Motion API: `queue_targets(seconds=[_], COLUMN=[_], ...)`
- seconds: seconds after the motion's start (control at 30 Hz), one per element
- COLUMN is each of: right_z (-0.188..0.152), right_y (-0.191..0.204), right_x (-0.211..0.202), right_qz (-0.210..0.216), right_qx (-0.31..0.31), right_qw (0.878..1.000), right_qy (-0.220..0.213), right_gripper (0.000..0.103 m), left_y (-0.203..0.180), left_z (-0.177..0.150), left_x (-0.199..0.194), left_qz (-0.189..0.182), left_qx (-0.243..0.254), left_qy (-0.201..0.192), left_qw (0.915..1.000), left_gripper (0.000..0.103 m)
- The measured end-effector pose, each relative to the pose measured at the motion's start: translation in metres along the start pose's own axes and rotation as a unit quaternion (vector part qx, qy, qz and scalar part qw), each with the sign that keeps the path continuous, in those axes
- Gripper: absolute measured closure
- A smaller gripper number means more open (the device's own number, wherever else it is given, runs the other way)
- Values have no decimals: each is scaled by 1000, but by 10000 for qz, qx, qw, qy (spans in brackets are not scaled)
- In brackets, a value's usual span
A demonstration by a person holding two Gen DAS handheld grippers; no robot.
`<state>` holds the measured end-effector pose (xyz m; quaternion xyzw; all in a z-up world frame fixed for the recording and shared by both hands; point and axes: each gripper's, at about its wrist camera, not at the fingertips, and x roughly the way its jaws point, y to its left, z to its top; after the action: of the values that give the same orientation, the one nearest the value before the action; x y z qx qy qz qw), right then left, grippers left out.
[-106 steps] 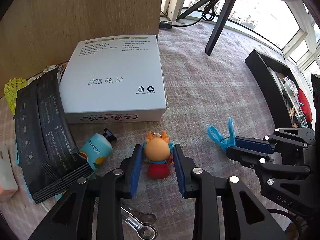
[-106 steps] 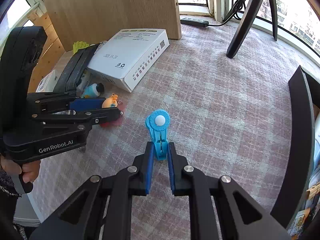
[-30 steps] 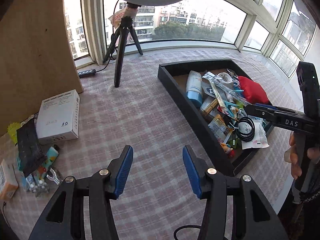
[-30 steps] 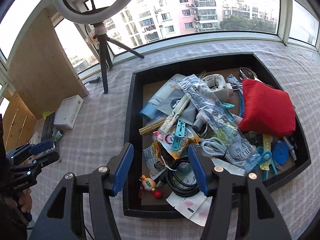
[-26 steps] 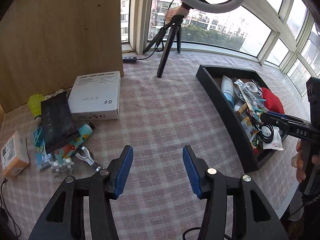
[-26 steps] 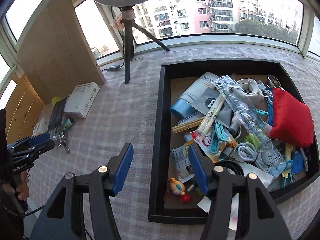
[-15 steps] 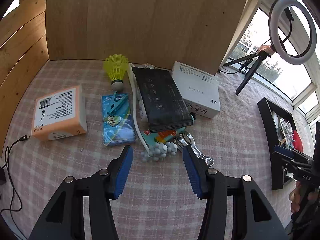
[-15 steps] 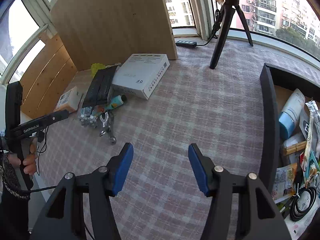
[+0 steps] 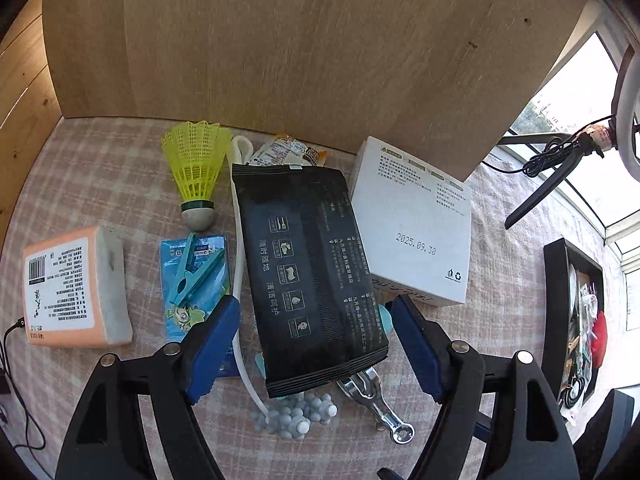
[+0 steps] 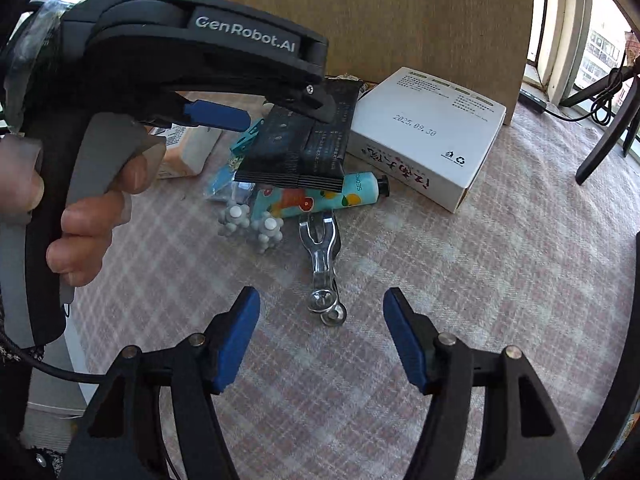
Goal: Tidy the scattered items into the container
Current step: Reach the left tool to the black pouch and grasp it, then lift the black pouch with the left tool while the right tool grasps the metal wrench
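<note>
My left gripper (image 9: 316, 344) is open, its jaws on either side of the near end of a black wipes pack (image 9: 308, 264), just above it. My right gripper (image 10: 322, 336) is open and empty, just short of a metal clip (image 10: 322, 264). The clip also shows in the left wrist view (image 9: 376, 404). Scattered items lie around: a white box (image 9: 416, 224), a yellow shuttlecock (image 9: 196, 172), an orange box (image 9: 68, 288), a teal clothespin (image 9: 192, 272), grey knobbly balls (image 9: 296, 416) and a hand-cream tube (image 10: 320, 196). The black tray (image 9: 554, 312) is far right.
A wooden board (image 9: 280, 48) stands upright behind the items. A tripod (image 9: 552, 184) with a ring light stands at the right. A white cord (image 9: 242, 320) runs along the pack. A cable (image 9: 24, 412) lies at the left edge.
Both grippers have left the tray and come back to the scattered pile. The left has dropped low over the black pack. The right has closed in on the metal clip.
</note>
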<state>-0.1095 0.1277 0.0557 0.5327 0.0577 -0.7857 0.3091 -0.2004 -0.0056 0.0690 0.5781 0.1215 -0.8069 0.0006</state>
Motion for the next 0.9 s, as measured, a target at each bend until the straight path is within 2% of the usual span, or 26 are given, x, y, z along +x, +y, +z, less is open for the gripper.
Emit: queue_targets(seconds=[0.23, 0.53, 0.63, 0.7, 0.77, 0.9], right_z=[9, 14, 14, 14, 14, 16], right_y=[6, 1, -5, -9, -12, -16], right_x=[15, 31, 32, 35, 36, 36], right_qz=[47, 95, 157, 229, 251, 307], right_qx=[-59, -12, 106, 184, 222, 274], right_qw=[10000, 9998, 9996, 9993, 9990, 9987], right_qy=[36, 179, 185, 251, 304, 301], right_gripper=[40, 40, 48, 58, 59, 68], left_y=[-14, -5, -3, -1, 1, 8], left_z=[5, 2, 1, 1, 0, -3], left_x=[23, 39, 39, 38, 38, 35], left_qz=[496, 406, 380, 370, 347, 305], left_qx=[237, 32, 38, 24, 8, -4], left_qy=[180, 431, 430, 416, 405, 377], left_qw=[9983, 9982, 9983, 9984, 9986, 9988], left_gripper=[27, 27, 32, 33, 33, 34])
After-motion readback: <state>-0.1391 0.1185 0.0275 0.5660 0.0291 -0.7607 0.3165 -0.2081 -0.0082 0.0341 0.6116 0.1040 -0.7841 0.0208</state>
